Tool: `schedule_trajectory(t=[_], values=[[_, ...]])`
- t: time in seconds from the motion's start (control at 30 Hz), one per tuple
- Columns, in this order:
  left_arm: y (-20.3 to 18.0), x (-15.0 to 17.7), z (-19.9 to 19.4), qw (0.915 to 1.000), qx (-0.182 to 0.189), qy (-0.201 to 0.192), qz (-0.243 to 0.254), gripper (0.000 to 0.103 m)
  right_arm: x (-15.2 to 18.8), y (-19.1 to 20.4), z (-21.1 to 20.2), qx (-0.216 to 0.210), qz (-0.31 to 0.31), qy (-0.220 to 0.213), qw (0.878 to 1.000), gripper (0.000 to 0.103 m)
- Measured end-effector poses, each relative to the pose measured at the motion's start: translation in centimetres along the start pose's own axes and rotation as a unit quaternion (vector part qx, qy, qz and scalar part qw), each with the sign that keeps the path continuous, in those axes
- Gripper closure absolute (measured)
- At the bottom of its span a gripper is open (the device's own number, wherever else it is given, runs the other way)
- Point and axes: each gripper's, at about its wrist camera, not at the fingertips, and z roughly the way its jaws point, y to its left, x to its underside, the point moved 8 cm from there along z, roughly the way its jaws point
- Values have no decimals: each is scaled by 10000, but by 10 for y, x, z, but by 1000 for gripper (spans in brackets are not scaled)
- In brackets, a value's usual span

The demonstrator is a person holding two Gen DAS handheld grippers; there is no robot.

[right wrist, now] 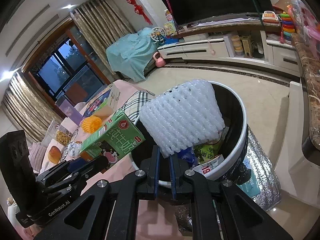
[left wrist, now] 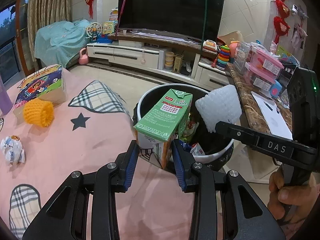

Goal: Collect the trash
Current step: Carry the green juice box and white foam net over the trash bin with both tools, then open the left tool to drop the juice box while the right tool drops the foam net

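In the left wrist view, the left gripper [left wrist: 155,150] pointed forward and down over the table edge, its blue-padded fingers [left wrist: 131,160] pinching the lower end of a green milk carton [left wrist: 164,120]. The carton, a creased cardboard box, tilted away over the near rim of the bin [left wrist: 144,98]. From the right came the right gripper [left wrist: 217,128], a black bar marked DAS, with a hand [left wrist: 288,192] wrapped round its grip. It held a white foam net [left wrist: 219,108], soft and ribbed, above the bin's mouth. On the pink cloth [left wrist: 80,144] lay an orange foam net [left wrist: 39,113], a crumpled wrapper [left wrist: 13,150] and a picture box [left wrist: 42,84], all well apart from the bin.

In the right wrist view, the right gripper [right wrist: 164,156] aimed down at the bin [right wrist: 243,124], jaws pressed almost together on a lower corner of the white net [right wrist: 182,118]. The net fanned out above the bin's mouth. Only here did the bin's contents show plainly: printed packets [right wrist: 208,156] and blue plastic, with a silver foil bag [right wrist: 262,168] standing against the bin's outer side. The carton [right wrist: 112,140] showed its cow print at left, held by the left gripper [right wrist: 88,164].
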Motion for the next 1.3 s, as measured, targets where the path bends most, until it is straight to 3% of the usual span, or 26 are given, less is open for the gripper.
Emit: schedule_trajectory(t=[0.93, 1.13, 1.3], values=[[-12, -13, 21, 9998, 77, 156, 51, 69, -8, -15, 14, 119, 154, 189, 9996, 94], [-11, -13, 20, 9998, 60, 168, 23, 67, -10, -15, 16, 107, 231, 208, 9995, 87], [-2, -11, 14, 9998, 40, 127, -143, 57, -8, -13, 13, 135, 218, 162, 9995, 65]])
